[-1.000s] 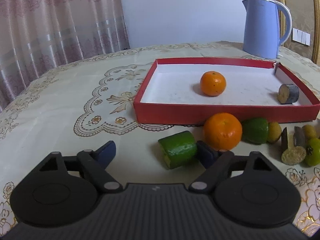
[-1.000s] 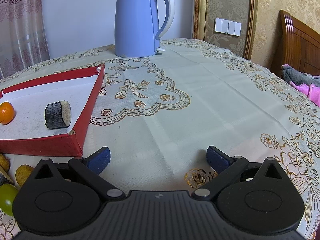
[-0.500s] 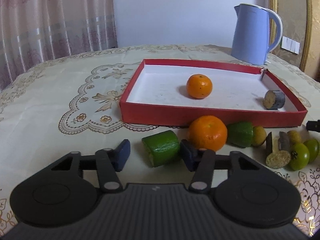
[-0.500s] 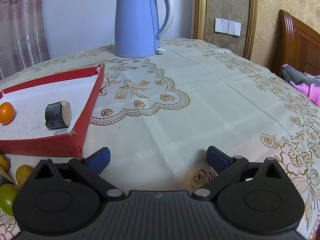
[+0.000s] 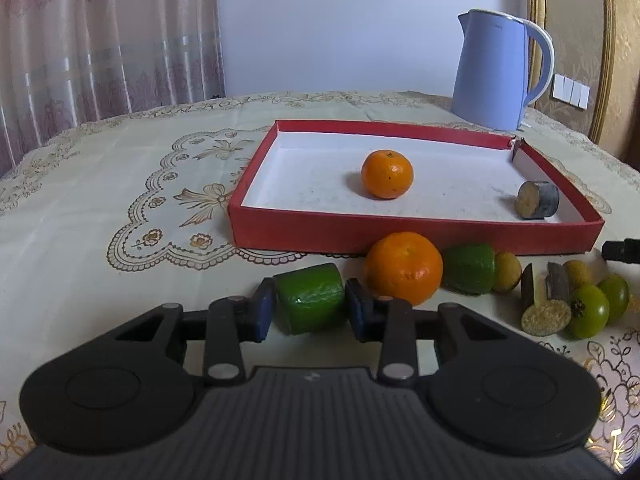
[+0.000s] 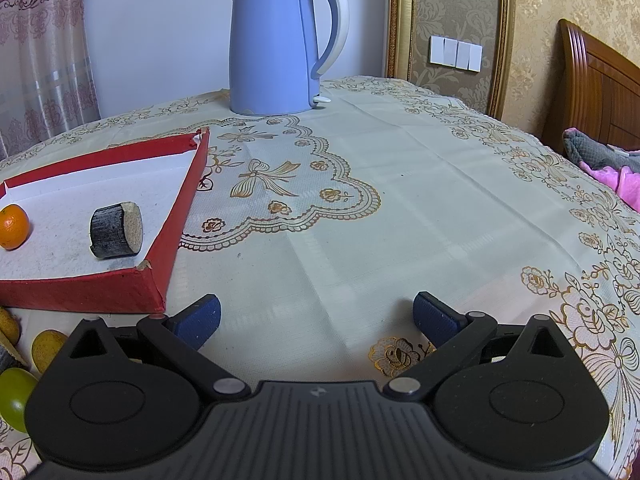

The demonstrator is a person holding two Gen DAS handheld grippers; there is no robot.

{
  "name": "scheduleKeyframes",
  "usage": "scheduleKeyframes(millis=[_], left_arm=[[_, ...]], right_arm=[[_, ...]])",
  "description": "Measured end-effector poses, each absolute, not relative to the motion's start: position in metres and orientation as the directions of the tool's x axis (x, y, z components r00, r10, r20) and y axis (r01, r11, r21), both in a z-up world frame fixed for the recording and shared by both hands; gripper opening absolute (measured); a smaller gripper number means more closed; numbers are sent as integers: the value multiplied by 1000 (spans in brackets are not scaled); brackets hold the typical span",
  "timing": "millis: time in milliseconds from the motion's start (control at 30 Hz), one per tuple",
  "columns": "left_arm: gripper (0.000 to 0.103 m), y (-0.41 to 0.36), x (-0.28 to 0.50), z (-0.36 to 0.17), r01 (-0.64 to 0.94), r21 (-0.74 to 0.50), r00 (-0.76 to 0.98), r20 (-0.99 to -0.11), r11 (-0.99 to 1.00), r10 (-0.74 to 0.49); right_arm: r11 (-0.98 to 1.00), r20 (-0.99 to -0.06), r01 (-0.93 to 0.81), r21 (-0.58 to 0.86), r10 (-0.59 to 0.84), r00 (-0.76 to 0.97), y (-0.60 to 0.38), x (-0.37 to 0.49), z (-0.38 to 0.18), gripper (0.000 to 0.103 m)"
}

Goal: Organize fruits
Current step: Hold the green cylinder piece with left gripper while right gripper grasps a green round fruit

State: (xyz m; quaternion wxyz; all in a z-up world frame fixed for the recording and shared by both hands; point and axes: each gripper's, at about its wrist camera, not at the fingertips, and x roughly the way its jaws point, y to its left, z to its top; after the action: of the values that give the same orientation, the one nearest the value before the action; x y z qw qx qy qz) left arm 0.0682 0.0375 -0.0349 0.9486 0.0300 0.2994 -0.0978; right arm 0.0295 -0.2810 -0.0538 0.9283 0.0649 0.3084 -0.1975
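Observation:
My left gripper (image 5: pixel 310 308) is shut on a green cucumber chunk (image 5: pixel 310 298) just above the tablecloth in front of the red tray (image 5: pixel 400 234). The tray holds an orange (image 5: pixel 387 174) and a dark round slice (image 5: pixel 537 200). Beside the chunk on the cloth lie a second orange (image 5: pixel 403 267), another green chunk (image 5: pixel 470 268), small yellow fruits (image 5: pixel 507 266), dark slices (image 5: pixel 544 316) and green round fruits (image 5: pixel 588 310). My right gripper (image 6: pixel 316 316) is open and empty over bare cloth right of the tray (image 6: pixel 80 290).
A blue electric kettle (image 5: pixel 500 70) stands behind the tray, also in the right wrist view (image 6: pixel 276 44). A curtain (image 5: pixel 100 40) hangs at the back left. A wooden bed frame (image 6: pixel 600 92) with pink cloth sits beyond the table's right edge.
My left gripper swung in around the green cucumber chunk and closed its fingers on it. The right gripper has not moved.

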Motion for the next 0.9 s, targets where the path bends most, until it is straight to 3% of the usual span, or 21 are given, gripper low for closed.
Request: scheduleKeyframes(millis=[133,267,600,767,900], left_arm=[[33,45,69,-35,204,-51,798,-570,978,-196],[33,40,68,-35,204,-21,799,-573,979,-179],[34,39,68,-35,205,-11,799,-575,979,-174],[34,38,68,-35,205,-11,799,-575,979,-174],[35,39,68,-35,206,-12,799,-575,979,-175]], right_arm=[[914,-592,405,19,-316,741,-283,28,-53,103],[924,-573,376,73,-270,774,-287,19,-51,103],[992,-549,121,29,-85,831,-262,-17,-43,102],[995,-522,32,-99,-79,849,-233,-16,-42,91],[997,-516,2,-82,-44,855,-231,-20,-35,87]])
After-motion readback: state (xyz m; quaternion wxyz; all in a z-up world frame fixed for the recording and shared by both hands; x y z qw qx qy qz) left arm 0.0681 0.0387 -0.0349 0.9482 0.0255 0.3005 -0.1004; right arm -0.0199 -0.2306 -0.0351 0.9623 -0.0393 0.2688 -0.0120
